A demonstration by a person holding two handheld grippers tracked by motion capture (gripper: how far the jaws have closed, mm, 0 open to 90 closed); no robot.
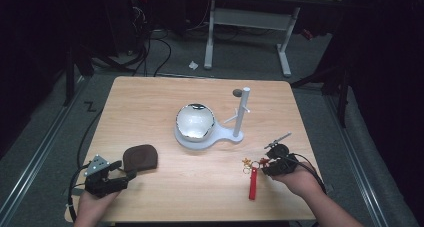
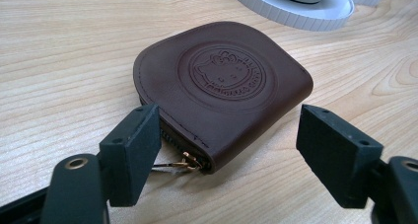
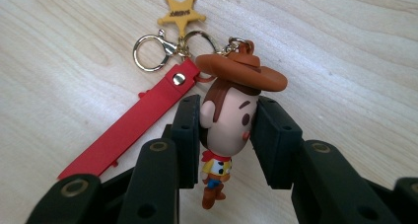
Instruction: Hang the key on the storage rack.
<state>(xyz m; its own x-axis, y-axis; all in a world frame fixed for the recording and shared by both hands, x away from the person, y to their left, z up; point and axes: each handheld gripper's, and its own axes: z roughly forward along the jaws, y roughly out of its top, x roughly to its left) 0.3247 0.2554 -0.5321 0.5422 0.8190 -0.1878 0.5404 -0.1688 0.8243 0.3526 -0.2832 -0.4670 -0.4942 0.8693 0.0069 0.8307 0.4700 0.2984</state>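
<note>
A cowboy figure keychain (image 3: 227, 123) with a brown hat lies at the table's front right, and my right gripper (image 3: 226, 130) is shut on the figure's head, one pad on each side. Its red strap (image 3: 133, 130), metal rings and yellow star (image 3: 181, 12) trail off on the wood. From above, the right gripper (image 1: 266, 167) sits beside the red strap (image 1: 253, 183). A brown embossed coin pouch (image 2: 224, 88) lies at the front left. My left gripper (image 2: 226, 150) stands open just short of its zipper edge, jaws wide at either side. The same pouch (image 1: 140, 157) lies past the left gripper (image 1: 127, 169).
A white stand (image 1: 235, 133) with an upright peg post (image 1: 243, 112) holds a shiny bowl (image 1: 195, 121) at the table's middle. A small dark disc (image 1: 237, 92) lies behind it. A desk frame and cables stand beyond the table's far edge.
</note>
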